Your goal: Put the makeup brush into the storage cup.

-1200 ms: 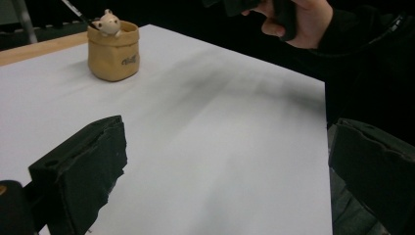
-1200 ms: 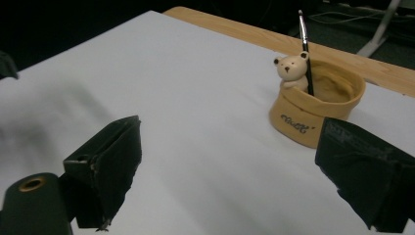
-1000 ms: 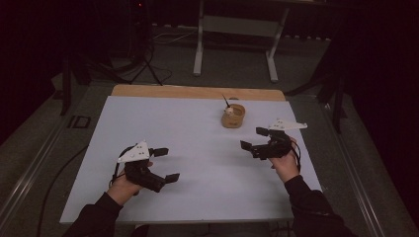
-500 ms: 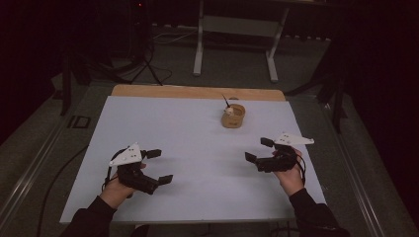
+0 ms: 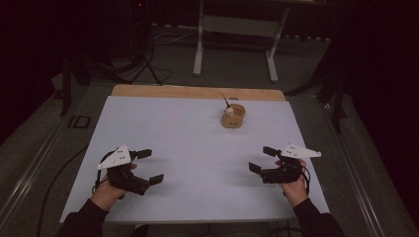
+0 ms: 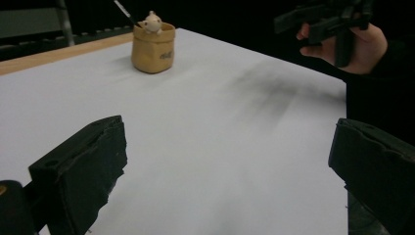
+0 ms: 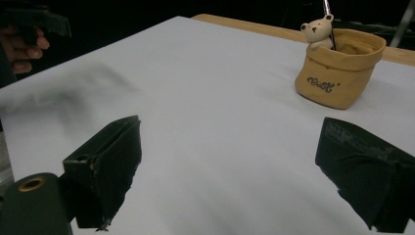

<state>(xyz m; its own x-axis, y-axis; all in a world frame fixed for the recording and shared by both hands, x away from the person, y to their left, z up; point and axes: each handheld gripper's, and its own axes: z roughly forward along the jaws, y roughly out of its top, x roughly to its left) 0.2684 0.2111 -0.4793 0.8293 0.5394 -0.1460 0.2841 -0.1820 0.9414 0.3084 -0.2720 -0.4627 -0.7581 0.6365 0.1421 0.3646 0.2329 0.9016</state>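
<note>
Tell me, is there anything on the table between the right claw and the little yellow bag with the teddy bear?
Nothing. In the right gripper view, bare white tabletop runs from the open right claw to the tan bag-shaped holder.

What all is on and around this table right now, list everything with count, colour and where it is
Tan pouch-shaped holder: one, far centre-right of table, upright.
Small cream bear figure: one, on the holder's rim.
Thin dark stick: one, standing in the holder.
White table top: one, with a wooden strip along the far edge.
Grey metal stand: one, on the floor beyond the table.
Left gripper: black, near left, open.
Right gripper: black, near right, open.
</note>
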